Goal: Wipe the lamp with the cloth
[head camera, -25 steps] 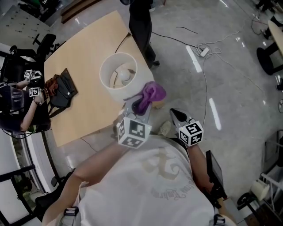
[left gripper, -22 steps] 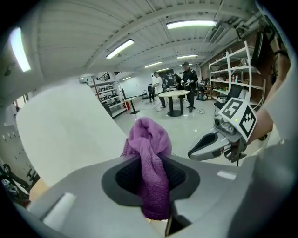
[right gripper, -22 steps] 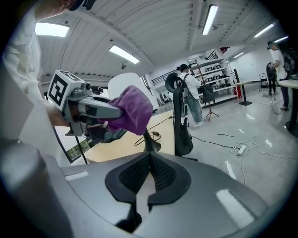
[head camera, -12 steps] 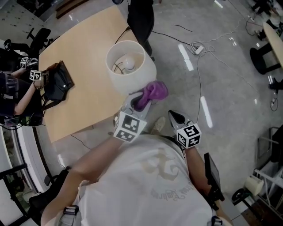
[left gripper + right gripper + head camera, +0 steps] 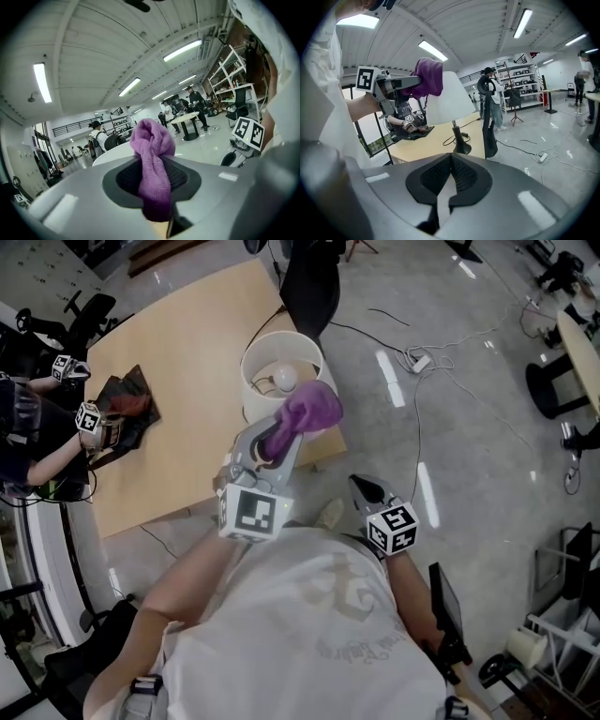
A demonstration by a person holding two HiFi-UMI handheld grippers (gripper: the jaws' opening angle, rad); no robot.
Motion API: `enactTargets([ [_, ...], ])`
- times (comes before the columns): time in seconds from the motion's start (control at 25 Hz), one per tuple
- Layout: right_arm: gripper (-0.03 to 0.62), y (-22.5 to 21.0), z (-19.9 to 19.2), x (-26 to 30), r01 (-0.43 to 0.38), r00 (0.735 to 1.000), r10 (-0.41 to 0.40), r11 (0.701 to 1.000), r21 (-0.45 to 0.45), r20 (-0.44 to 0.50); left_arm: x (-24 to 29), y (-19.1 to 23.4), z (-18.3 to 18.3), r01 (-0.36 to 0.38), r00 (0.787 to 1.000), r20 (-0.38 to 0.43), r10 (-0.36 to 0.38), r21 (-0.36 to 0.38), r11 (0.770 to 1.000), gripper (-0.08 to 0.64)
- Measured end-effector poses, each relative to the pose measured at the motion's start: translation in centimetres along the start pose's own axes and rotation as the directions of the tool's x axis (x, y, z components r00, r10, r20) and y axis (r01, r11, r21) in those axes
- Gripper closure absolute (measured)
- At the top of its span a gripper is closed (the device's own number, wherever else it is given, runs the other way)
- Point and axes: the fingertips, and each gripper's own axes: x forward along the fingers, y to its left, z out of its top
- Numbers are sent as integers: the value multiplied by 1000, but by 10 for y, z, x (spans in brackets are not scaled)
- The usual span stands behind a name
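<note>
Head view, left to right: another person's hand [image 5: 89, 418] works on a dark bag [image 5: 127, 404] at the far left of the wooden table [image 5: 187, 343]. The white lamp [image 5: 272, 352] stands near the table's right edge, with the bulb [image 5: 286, 381] visible down the open shade [image 5: 255, 399]. Just near of it, the left gripper [image 5: 275, 439] is clamped on the purple cloth [image 5: 307, 407], which bunches out past the tips and lies at the shade's near right rim, apparently touching it. The right gripper [image 5: 361, 487] hangs close to the body, right of the lamp and well apart from it, with its jaws pressed together on nothing. A power strip [image 5: 417, 359] lies on the floor at far right. Step in hand, as I judge it: getting the cloth onto the shade to wipe. To do it well, press lightly and sweep around the outer wall following its curve, with only cloth touching and the hard tips kept off. The lamp looks light and could tip, so the free right gripper could steady it low down. The left gripper view shows the cloth pinched between the pads, but of the lamp only a white curve behind it. The right gripper view gives the side profile the head view lacks: the stem [image 5: 453, 129], the black base [image 5: 461, 147], and the cloth sitting at the shade's top edge.
</note>
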Motion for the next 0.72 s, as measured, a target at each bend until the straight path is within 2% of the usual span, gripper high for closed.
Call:
enactTargets([
  [0.16,578,-2,0,0,1,1000,-1,1000,-5,-1,8,-18,-31,54,996,-62,-58,-54,997,463],
  [0.28,578,-3,-3,-1,3,1000,-3,1000,-5,-4,12,-37,-63,102,986,-121,-116,-115,988,463],
  [0.4,578,-3,-3,-1,1,1000,-1,1000,-8,-7,13,-52,-94,145,968,-180,-176,-174,974,462],
  [0.52,578,-2,-3,-1,1,1000,-1,1000,-12,-11,11,-68,-123,188,939,-243,-242,-226,956,462],
  [0.6,578,1,-2,0,-5,1000,4,1000,-15,-13,8,-72,-134,195,929,-264,-260,-249,949,460],
  [0.72,578,6,-2,3,-16,1000,16,1000,-23,-19,-4,-60,-114,196,947,-204,-249,-250,948,462],
])
